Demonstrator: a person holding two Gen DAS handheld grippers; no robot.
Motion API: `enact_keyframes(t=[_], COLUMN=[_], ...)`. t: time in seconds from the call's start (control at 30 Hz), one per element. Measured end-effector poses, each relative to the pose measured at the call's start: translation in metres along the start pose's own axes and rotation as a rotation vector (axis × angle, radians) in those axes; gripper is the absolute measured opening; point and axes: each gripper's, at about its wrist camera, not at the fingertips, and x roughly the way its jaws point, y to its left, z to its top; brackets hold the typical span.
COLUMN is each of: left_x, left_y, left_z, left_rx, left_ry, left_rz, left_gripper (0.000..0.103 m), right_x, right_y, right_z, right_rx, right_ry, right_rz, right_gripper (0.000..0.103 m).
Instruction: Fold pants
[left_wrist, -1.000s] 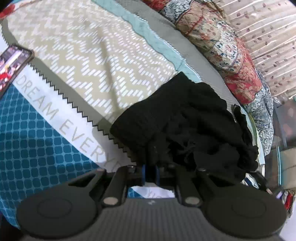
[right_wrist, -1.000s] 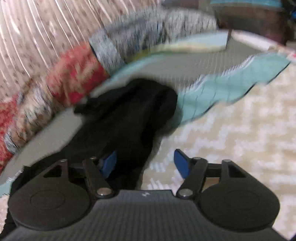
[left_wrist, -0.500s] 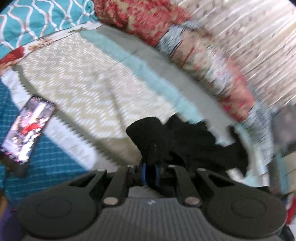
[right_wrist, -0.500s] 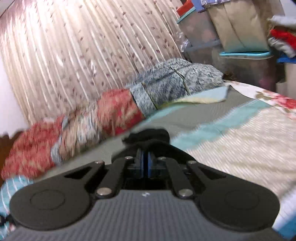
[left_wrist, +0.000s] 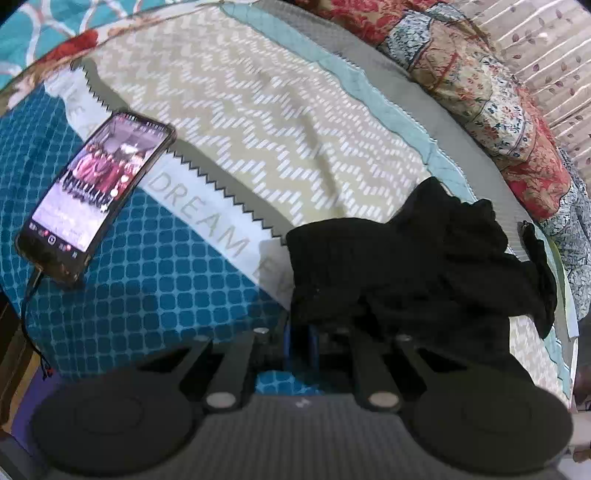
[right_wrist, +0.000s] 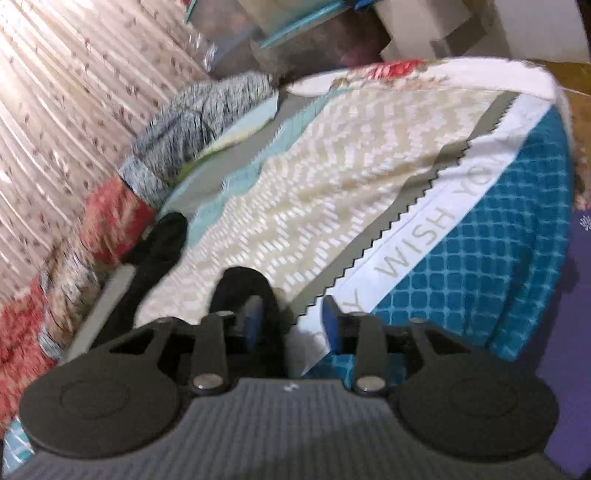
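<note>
The black pants (left_wrist: 424, 266) lie bunched on the patterned bedspread (left_wrist: 258, 110), right of centre in the left wrist view. My left gripper (left_wrist: 301, 339) is shut on an edge of the pants at their near left corner. In the right wrist view a loop of the pants (right_wrist: 240, 284) lies over my left blue pad, and more of them trail to the far left. My right gripper (right_wrist: 291, 325) is open, its blue pads apart over the bedspread (right_wrist: 351, 177).
A smartphone (left_wrist: 96, 192) with a lit screen and a cable lies on the blue part of the bedspread at left. Floral pillows (left_wrist: 480, 85) line the far edge before a curtain (right_wrist: 74, 92). Storage boxes (right_wrist: 332, 33) stand beyond the bed.
My right gripper has opened from shut and swung to look across the bed. My left gripper stays shut on the pants and has drawn them toward the near edge.
</note>
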Motion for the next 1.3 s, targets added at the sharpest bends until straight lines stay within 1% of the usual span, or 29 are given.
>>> enact_keyframes(t=[0.03, 0.07, 0.1, 0.13, 0.2, 0.23, 0.3, 0.33, 0.37, 0.4, 0.43, 0.47, 0.5, 0.53, 0.6, 0.7, 0.73, 0.77, 0.83, 0.93, 0.97, 1.0, 1.03, 1.07, 1.1, 1.17, 1.2, 1.27, 1.3], left_x=[-0.003, -0.006, -0.007, -0.008, -0.01, -0.011, -0.012, -0.012, -0.011, -0.009, -0.008, -0.007, -0.007, -0.008, -0.008, -0.008, -0.008, -0.007, -0.006, -0.006, -0.006, -0.007, -0.008, -0.01, -0.013, -0.021, -0.024, -0.024, -0.02], left_y=[-0.003, -0.005, -0.006, -0.006, -0.007, -0.007, -0.01, -0.012, -0.014, -0.015, -0.017, -0.018, -0.018, -0.017, -0.016, -0.017, -0.017, -0.018, -0.02, -0.021, -0.021, -0.022, -0.022, -0.022, -0.022, -0.022, -0.022, -0.02, -0.021], left_z=[0.0, 0.0, 0.001, 0.001, 0.0, -0.001, -0.002, -0.004, -0.005, -0.005, -0.006, -0.006, -0.007, -0.006, -0.005, -0.005, -0.004, -0.005, -0.005, -0.005, -0.004, -0.004, -0.004, -0.005, -0.005, -0.007, -0.008, -0.014, -0.02], left_rx=[0.004, 0.006, 0.006, 0.004, -0.003, -0.004, 0.001, 0.004, 0.005, 0.006, 0.005, 0.006, 0.009, 0.012, 0.012, 0.01, 0.011, 0.014, 0.02, 0.025, 0.027, 0.029, 0.031, 0.031, 0.032, 0.035, 0.039, 0.038, 0.041], left_ry=[-0.007, -0.012, -0.015, -0.015, -0.014, -0.016, -0.025, -0.027, -0.023, -0.019, -0.017, -0.019, -0.02, -0.02, -0.017, -0.01, -0.01, -0.011, -0.011, -0.009, -0.01, -0.013, -0.016, -0.019, -0.021, -0.028, -0.028, -0.003, 0.017], left_rz=[0.001, -0.001, -0.002, -0.004, -0.005, -0.004, 0.002, 0.008, 0.013, 0.014, 0.02, 0.026, 0.027, 0.024, 0.021, 0.023, 0.026, 0.031, 0.038, 0.044, 0.044, 0.043, 0.04, 0.037, 0.032, 0.009, -0.004, -0.037, -0.04], left_gripper=[0.009, 0.009, 0.009, 0.009, 0.009, 0.009, 0.009, 0.009, 0.009, 0.009, 0.009, 0.009, 0.009, 0.009, 0.009, 0.009, 0.009, 0.009, 0.009, 0.009, 0.009, 0.009, 0.009, 0.009, 0.009, 0.009, 0.009, 0.009, 0.01], right_x=[0.01, 0.014, 0.011, 0.006, -0.012, -0.019, -0.033, -0.037, -0.036, -0.031, -0.029, -0.029, -0.028, -0.024, -0.032, -0.026, -0.024, -0.035, -0.044, -0.031, -0.025, -0.018, -0.013, -0.012, -0.016, -0.037, -0.048, -0.058, -0.058], right_y=[0.0, 0.005, 0.014, 0.027, 0.045, 0.054, 0.078, 0.095, 0.106, 0.113, 0.104, 0.097, 0.087, 0.077, 0.043, 0.003, -0.004, -0.011, -0.022, -0.028, -0.029, -0.028, -0.021, -0.013, -0.004, 0.011, 0.016, 0.017, 0.015], right_z=[-0.003, -0.001, 0.001, 0.008, 0.032, 0.048, 0.075, 0.086, 0.096, 0.106, 0.114, 0.118, 0.125, 0.131, 0.116, 0.102, 0.093, 0.073, 0.045, 0.029, 0.023, 0.022, 0.02, 0.02, 0.022, 0.034, 0.043, 0.056, 0.062], right_rx=[0.023, 0.027, 0.006, -0.043, -0.119, -0.149, -0.259, -0.348, -0.407, -0.433, -0.439, -0.423, -0.387, -0.347, -0.28, -0.174, -0.145, -0.123, -0.087, -0.046, -0.038, -0.043, -0.078, -0.113, -0.135, -0.165, -0.167, -0.155, -0.153], right_ry=[0.036, 0.054, 0.046, 0.004, -0.099, -0.16, -0.305, -0.374, -0.418, -0.434, -0.432, -0.433, -0.443, -0.443, -0.42, -0.356, -0.338, -0.32, -0.285, -0.23, -0.205, -0.178, -0.172, -0.18, -0.212, -0.334, -0.393, -0.449, -0.449], right_rz=[0.038, 0.091, 0.111, 0.115, 0.123, 0.104, 0.013, -0.07, -0.128, -0.15, -0.144, -0.137, -0.132, -0.136, -0.152, -0.179, -0.187, -0.199, -0.225, -0.264, -0.261, -0.246, -0.244, -0.258, -0.272, -0.277, -0.298, -0.348, -0.378], right_gripper=[0.035, 0.02, 0.014, 0.011, 0.01, 0.01, 0.01, 0.011, 0.014, 0.023, 0.043, 0.053, 0.056, 0.056, 0.056, 0.056, 0.056, 0.056, 0.056, 0.056, 0.057, 0.055, 0.028, 0.011, 0.012, 0.012, 0.012, 0.012, 0.012])
